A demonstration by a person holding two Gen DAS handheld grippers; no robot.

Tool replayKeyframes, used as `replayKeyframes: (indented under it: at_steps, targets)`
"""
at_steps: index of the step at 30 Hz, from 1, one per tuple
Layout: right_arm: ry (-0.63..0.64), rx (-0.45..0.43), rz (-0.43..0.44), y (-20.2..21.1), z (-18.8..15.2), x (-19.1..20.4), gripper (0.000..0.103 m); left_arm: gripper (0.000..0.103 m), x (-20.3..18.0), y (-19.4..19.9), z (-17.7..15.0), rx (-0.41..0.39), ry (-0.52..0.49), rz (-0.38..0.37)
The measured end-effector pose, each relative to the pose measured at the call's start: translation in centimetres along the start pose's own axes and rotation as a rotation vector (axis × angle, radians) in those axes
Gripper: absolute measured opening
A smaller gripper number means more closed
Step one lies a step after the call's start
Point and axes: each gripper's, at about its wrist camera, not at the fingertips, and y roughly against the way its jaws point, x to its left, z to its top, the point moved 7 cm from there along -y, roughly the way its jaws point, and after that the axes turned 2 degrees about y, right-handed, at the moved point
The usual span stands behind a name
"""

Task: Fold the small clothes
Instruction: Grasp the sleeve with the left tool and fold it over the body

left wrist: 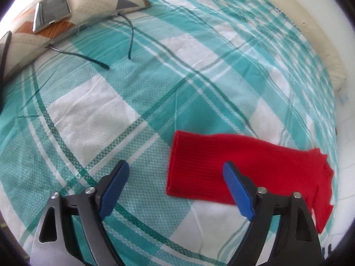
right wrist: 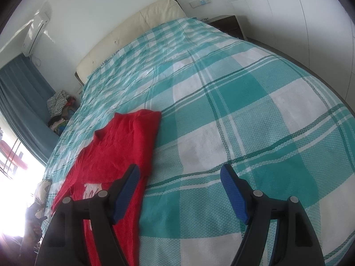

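One red garment bears unreadable white print.

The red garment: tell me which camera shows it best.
The right wrist view. There the red garment lies flat on the checked bedspread, its collar end, long body and a white print all visible. The left wrist view catches only one knitted end of it, partly behind a claw finger.

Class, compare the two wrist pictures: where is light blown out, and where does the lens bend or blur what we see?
Left wrist view: even daylight, the plaid bedspread bulging fisheye-round, the red garment slightly soft. Right wrist view: window glare whites out the lower left corner, the headboard curves, and dark vignetting rims both pictures.
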Motion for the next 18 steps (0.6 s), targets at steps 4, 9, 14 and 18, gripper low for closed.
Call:
replayKeyframes:
  at_steps: [4, 9, 14, 18]
  targets:
    - [0.003, 0.015, -0.012, -0.5, -0.4, -0.1, 0.075, 0.064, -2.4, -0.7, -0.6, -0.018, -0.099, -0.032]
    - [-0.004, 0.019, 0.003, -0.6, -0.4, 0.0, 0.075, 0.006, -4.6, -0.6, -0.6, -0.021, -0.186, 0.065]
    - [0.006, 0.003, 0.029, -0.1, -0.2, 0.7, 0.075, 0.005, -11.9, 5.6, 0.5, -0.130, -0.214, -0.088]
    - [-0.005, 0.007, 0.053, -0.2, 0.0, 1.1, 0.075, 0.005, -24.2, 11.5, -0.8, -0.172, -0.389, -0.265]
